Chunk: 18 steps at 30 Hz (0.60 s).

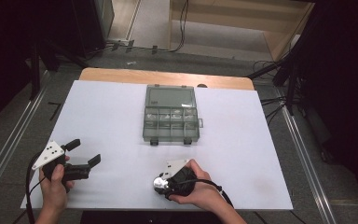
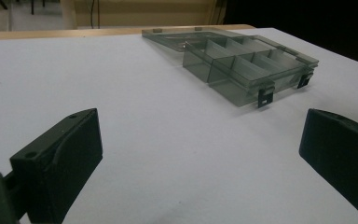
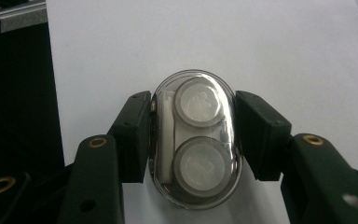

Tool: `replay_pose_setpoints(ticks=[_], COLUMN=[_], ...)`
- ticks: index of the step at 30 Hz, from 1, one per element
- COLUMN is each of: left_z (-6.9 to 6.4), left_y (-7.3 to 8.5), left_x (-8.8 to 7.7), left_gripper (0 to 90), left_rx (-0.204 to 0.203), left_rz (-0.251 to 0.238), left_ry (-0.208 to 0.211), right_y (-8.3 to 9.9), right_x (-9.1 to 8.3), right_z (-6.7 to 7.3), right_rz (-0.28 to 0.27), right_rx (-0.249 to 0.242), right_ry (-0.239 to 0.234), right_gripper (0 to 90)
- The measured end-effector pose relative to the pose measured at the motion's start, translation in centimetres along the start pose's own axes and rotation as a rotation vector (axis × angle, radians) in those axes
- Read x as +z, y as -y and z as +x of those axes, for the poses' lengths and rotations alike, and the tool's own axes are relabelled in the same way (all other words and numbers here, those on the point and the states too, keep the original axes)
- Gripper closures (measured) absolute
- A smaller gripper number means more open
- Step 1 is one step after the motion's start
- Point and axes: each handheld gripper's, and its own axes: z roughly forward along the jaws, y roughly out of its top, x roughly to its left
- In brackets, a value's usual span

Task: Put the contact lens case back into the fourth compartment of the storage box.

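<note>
A clear oval case (image 3: 193,186) with two round white-lidded pots inside lies on the white table sheet (image 1: 112,121) near the front edge. My right gripper (image 3: 193,135) has one black jaw against each long side of it and is shut on it. In the high view the case (image 1: 159,183) glints just left of the hand that holds the right gripper (image 1: 164,183). My left gripper (image 1: 84,152) rests at the front left, held open with nothing between its jaws. Seen from the left gripper (image 2: 200,154), its jaws stand wide apart above bare sheet.
A smoky transparent organiser box (image 1: 171,122) with several small compartments sits at the middle back of the sheet, its lid (image 1: 170,97) folded open away from me. The same organiser box (image 2: 247,65) lies ahead and right of the left gripper. Cables trail on the floor beyond the table.
</note>
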Motion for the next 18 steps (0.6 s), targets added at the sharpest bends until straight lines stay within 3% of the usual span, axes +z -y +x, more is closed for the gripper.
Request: replay_pose_setpoints(ticks=[9, 18], left_z=[-0.1, -0.2], left_y=[0.0, 0.0], left_x=[0.0, 0.1], left_gripper=[0.0, 0.0], left_rx=[0.007, 0.005], left_rz=[-0.002, -0.002], left_ry=[0.002, 0.005], right_y=[-0.1, -0.4], right_x=[-0.2, -1.3], right_z=[-0.2, -0.8], right_rz=[-0.013, -0.059], right_rx=[0.005, 0.051], right_ry=[-0.014, -0.009], right_gripper=[46.8, 46.9])
